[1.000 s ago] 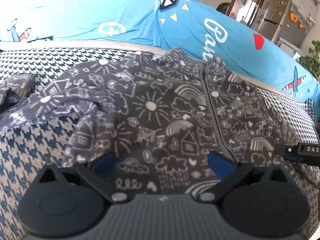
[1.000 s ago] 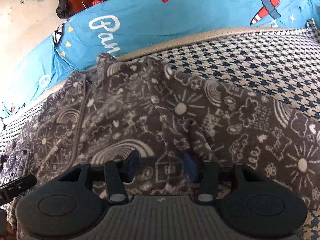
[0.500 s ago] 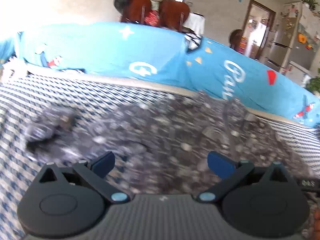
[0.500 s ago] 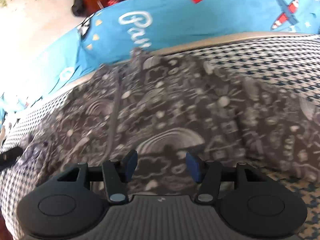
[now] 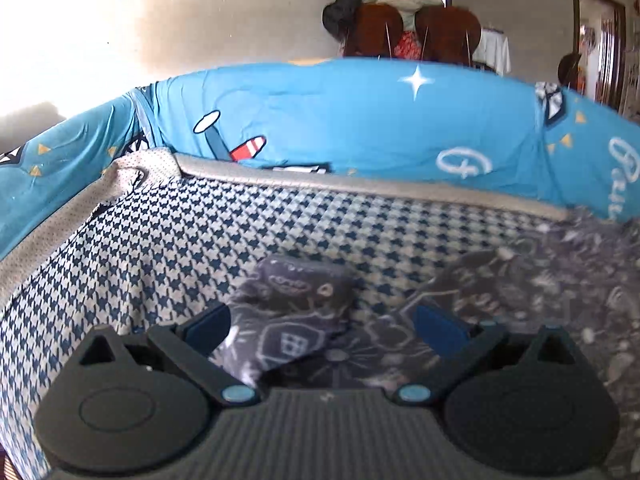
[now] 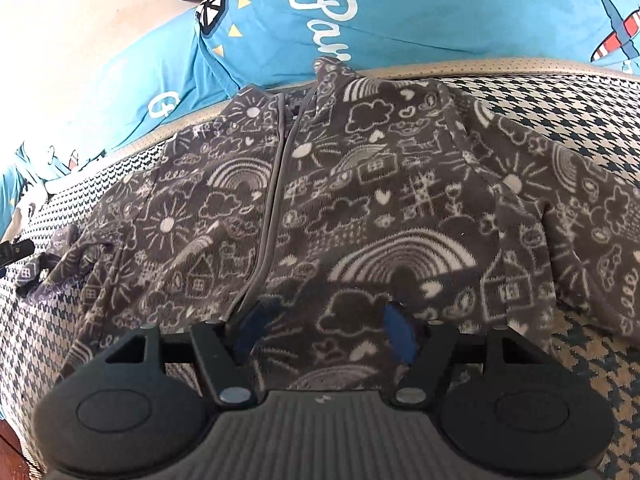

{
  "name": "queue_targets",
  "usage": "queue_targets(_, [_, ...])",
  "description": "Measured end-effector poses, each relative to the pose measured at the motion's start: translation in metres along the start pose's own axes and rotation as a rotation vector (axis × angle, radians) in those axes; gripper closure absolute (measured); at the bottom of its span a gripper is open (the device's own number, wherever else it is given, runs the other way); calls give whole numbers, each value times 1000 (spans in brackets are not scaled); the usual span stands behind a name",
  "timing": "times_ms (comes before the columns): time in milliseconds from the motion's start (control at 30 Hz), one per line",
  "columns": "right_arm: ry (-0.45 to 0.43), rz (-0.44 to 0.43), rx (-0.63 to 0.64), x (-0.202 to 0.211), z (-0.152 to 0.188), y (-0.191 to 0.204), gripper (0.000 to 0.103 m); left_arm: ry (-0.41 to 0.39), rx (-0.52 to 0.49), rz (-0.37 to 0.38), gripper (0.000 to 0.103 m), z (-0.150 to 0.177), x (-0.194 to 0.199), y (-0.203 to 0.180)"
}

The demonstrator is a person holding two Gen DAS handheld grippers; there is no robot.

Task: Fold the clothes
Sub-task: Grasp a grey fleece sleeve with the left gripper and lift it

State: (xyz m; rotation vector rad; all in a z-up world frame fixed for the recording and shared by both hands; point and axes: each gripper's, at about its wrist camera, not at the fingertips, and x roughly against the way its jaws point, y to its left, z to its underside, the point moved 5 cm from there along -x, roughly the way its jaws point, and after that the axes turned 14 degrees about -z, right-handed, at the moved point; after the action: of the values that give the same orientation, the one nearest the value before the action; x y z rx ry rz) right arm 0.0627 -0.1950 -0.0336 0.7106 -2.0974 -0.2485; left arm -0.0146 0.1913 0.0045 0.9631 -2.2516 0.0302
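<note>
Bright daylight, wall (image 5: 100,40) overexposed; fisheye edges, rt-side blur.

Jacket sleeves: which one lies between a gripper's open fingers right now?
The sleeve with its cuff on the houndstooth cover, between the closing left gripper jaws. The other sleeve lies clear of the right gripper.

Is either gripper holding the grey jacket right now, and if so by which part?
Neither. The left gripper straddles the sleeve cuff, jaws closing but pads not on it. The right gripper hangs over the jacket hem, jaws opening, clear of the fabric.
</note>
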Motion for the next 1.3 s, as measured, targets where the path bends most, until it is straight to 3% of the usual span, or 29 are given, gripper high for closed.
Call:
queue_targets(267, [3, 11, 14, -4, 0, 1, 34, 59, -44, -25, 21, 9, -32, -3])
queue_targets(367, [3, 13, 17, -4, 0, 1, 34, 78, -15, -29, 33, 9, -40, 1])
queue_targets(433, [5, 15, 22, -5, 0, 2, 34, 75, -3, -47, 48, 10, -42, 4])
queue_targets(600, [7, 18, 31, -7, -1, 1, 33, 56, 66, -158, 66, 16, -35, 24])
queue_targets(700, [9, 23, 38, -8, -1, 2, 33, 64, 179, -228, 64, 23, -24, 50])
queue_targets(833, [11, 25, 45, -8, -2, 1, 33, 164, 364, -235, 54, 44, -22, 87])
queue_targets(867, [11, 23, 45, -8, -2, 1, 33, 170, 365, -246, 51, 47, -22, 92])
queue_targets(933, [10, 20, 43, -7, -3, -1, 33, 161, 374, -267, 33, 49, -18, 102])
queue_targets(967, [10, 19, 43, -7, -3, -2, 33, 157, 391, -270, 29, 49, -16, 107])
queue_targets(1100, [11, 21, 49, -8, -3, -2, 33, 156, 445, -260, 26, 49, -3, 121])
queue_targets(1300, [11, 22, 56, -7, -2, -1, 33, 79, 514, -349, 20, 36, 16, 154])
